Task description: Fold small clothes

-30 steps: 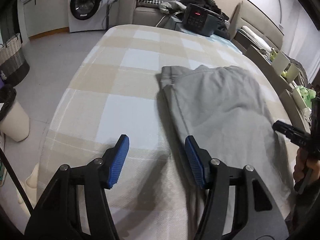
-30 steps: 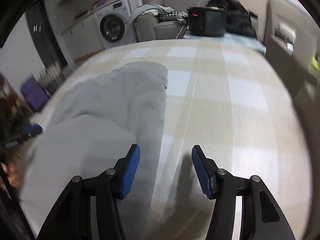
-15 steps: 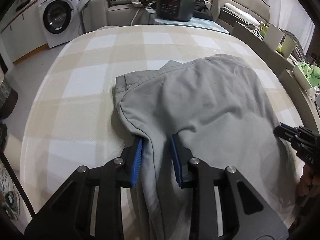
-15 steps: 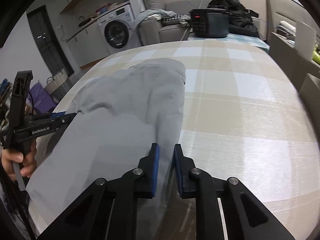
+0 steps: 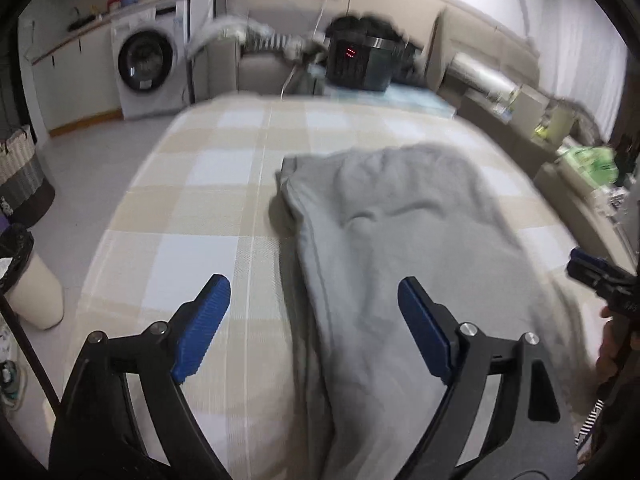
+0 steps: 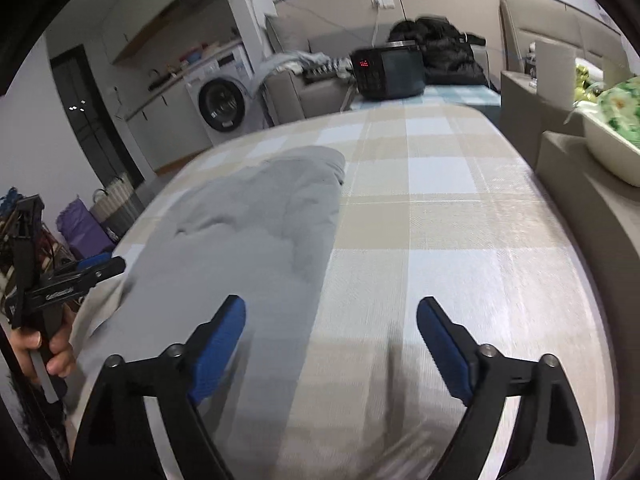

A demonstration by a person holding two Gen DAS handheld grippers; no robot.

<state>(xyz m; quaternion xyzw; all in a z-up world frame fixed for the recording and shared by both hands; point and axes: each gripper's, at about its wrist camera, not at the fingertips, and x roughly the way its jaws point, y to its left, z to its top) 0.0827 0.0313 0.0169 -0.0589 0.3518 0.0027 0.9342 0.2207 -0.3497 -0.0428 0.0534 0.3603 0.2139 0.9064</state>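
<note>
A grey garment (image 5: 400,240) lies flat on the beige-and-white checked table cover (image 5: 192,216), its banded end toward the far side. My left gripper (image 5: 310,292) hovers above the garment's left edge. Its jaws are opening wide and the blue pads (image 5: 204,320) touch no cloth. In the right wrist view the garment (image 6: 256,232) fills the left half of the cover (image 6: 460,220). My right gripper (image 6: 330,308) hangs over the garment's right edge with its jaws opening, nothing pressed between them. Each view catches the other gripper at its side: right (image 5: 592,268), left (image 6: 96,268).
A washing machine (image 5: 148,68) stands far left. Beyond the table's far end sit a black appliance with a red display (image 5: 360,64) and a sofa with clothes. A bin (image 5: 28,280) and basket (image 5: 20,172) stand left; a low shelf with a bowl (image 6: 612,132) runs along the right.
Half a second ago both grippers were pinched on the garment's side edges. Both have let go, spread wide and drawn back above the cloth, and the garment lies flat.
</note>
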